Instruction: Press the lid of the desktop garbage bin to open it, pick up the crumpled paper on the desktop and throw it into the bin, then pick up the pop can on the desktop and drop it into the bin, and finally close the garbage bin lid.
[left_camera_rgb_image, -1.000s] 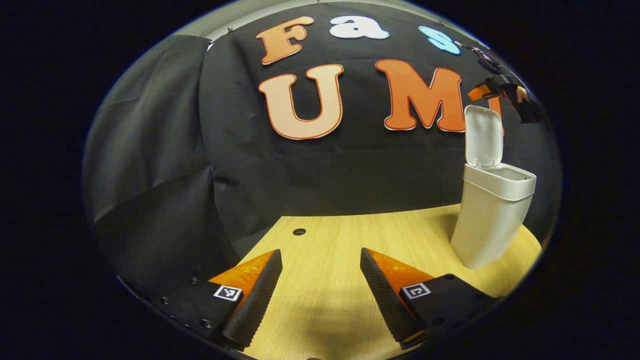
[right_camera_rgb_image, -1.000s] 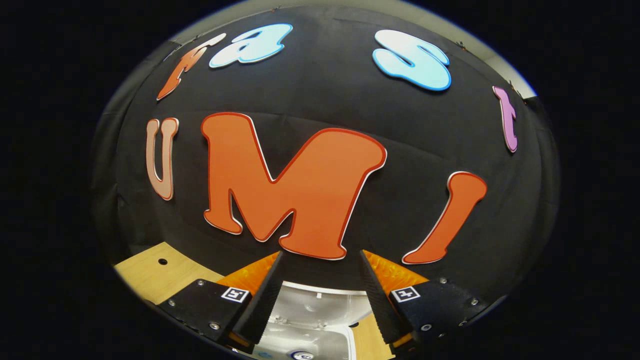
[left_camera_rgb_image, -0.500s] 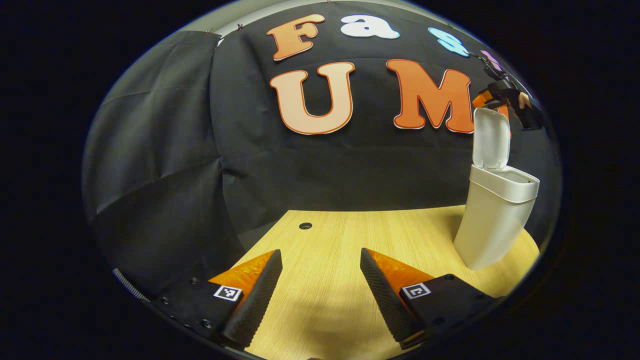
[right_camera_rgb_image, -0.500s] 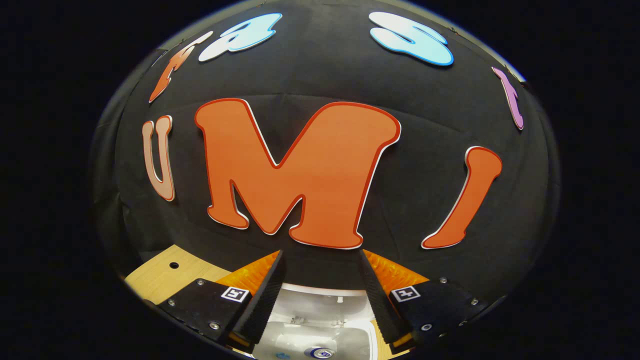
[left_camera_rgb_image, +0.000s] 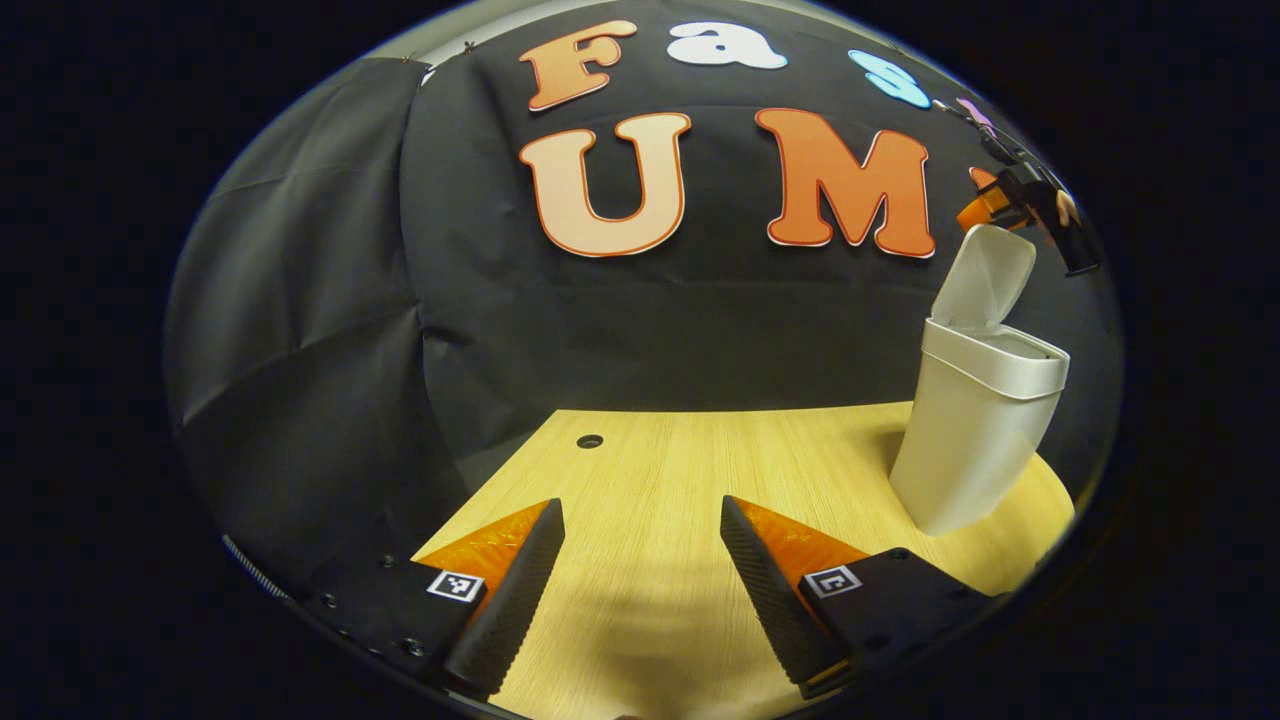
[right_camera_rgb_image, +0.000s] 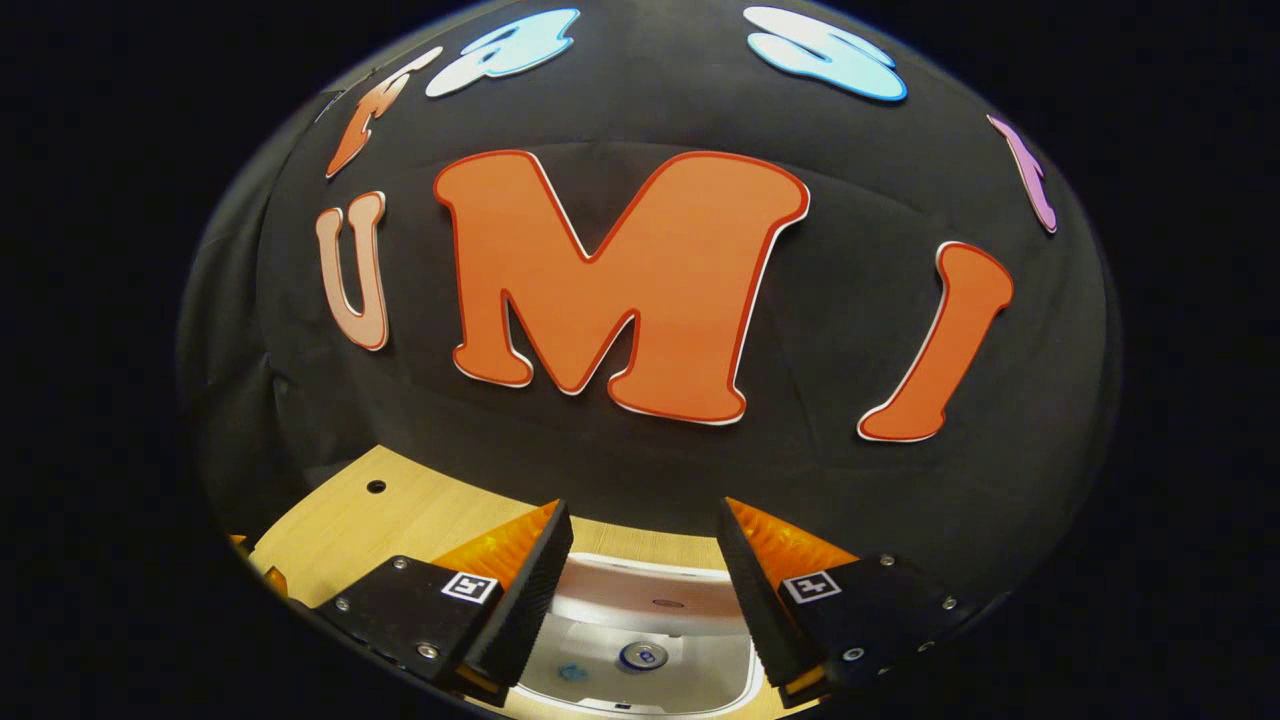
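Bin (left_camera_rgb_image: 975, 430) lid (left_camera_rgb_image: 990, 275) tilted; right gripper view reveals can (right_camera_rgb_image: 643, 655) inside.

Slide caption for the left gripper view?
Open left gripper over wooden table; white plastic bin, lid half-raised.

Wooden desktop (left_camera_rgb_image: 690, 480) bearing white bin (left_camera_rgb_image: 970, 440)

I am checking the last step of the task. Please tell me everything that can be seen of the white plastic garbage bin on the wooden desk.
The white plastic garbage bin is tall, narrowing toward its base, with a thicker rim band. It stands upright on the light wooden desk near the black cloth wall. Its hinged lid is raised and tilted forward, not shut. The right gripper hovers just above the lid; contact cannot be told. In the right gripper view, the open mouth shows a pop can's top inside.
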